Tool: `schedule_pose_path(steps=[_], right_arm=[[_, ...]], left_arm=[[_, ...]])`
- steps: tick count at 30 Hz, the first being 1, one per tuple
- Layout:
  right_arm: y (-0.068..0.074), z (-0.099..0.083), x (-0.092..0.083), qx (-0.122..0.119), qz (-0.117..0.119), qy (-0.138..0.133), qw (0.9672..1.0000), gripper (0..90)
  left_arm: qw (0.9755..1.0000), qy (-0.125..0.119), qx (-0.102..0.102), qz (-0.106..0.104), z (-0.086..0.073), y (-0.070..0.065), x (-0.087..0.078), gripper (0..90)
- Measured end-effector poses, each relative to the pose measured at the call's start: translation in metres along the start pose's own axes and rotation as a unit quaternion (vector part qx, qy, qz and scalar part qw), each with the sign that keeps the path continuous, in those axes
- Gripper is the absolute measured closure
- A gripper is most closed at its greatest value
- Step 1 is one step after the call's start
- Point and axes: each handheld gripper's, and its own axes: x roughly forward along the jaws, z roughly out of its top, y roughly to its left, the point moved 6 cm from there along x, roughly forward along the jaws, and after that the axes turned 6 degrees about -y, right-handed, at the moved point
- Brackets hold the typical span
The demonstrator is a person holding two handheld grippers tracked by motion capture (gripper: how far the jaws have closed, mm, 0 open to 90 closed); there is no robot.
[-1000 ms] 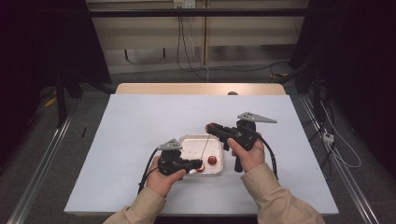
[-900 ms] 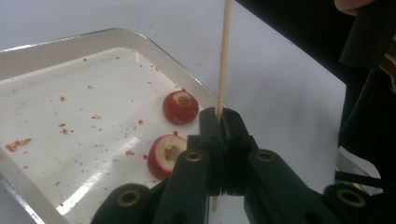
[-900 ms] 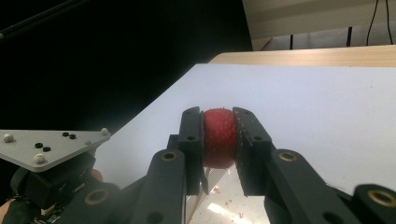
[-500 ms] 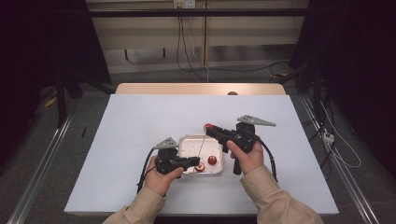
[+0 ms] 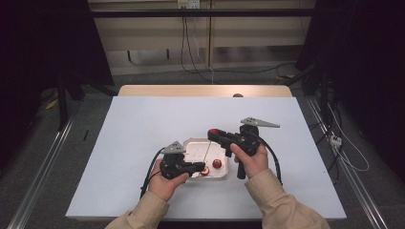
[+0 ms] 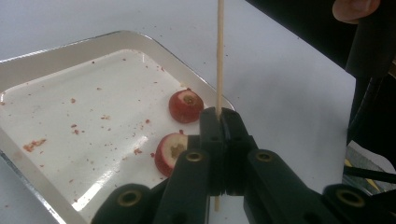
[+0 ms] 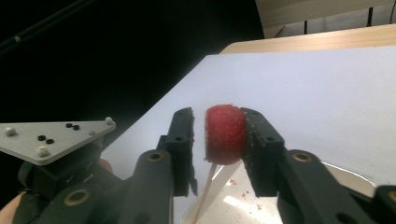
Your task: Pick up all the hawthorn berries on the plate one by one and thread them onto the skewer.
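No readable text, label, brand, number or sign appears on anything here.

Skewer [image 6: 219,56] is cut off at the top edge of the left gripper view (tip unseen). Tray [image 6: 116,39] is cropped at left. Strawberry piece [image 6: 169,154] is partly hidden behind the left gripper [image 6: 223,122].

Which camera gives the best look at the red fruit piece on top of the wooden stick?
The right gripper view: the red fruit piece sits large between that gripper's jaws, atop the stick. The high view shows it as a small red spot. The left gripper view shows the stick, its top cut off.
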Motion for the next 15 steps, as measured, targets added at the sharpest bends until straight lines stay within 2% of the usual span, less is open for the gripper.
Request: schedule_pose_path(steps=[4, 11, 15], right_arm=[[-0.0007, -0.0005, 0.0004, -0.004, -0.002, 0.001, 1.0, 74.0], [-0.0004, -0.0024, 0.0025, 0.003, 0.003, 0.009, 0.9999, 74.4], [0.0004, -0.0015, 0.0022, 0.002, 0.004, 0.007, 1.0, 74.6]], left_arm=[[1.0, 0.005, 0.005, 0.002, -0.0002, -0.0009, -0.0002, 89.5], [0.9998, 0.01, 0.015, 0.007, -0.0003, -0.0015, 0.0, 89.4], [0.9999, -0.005, 0.003, 0.01, 0.0008, -0.0013, 0.0002, 89.5]])
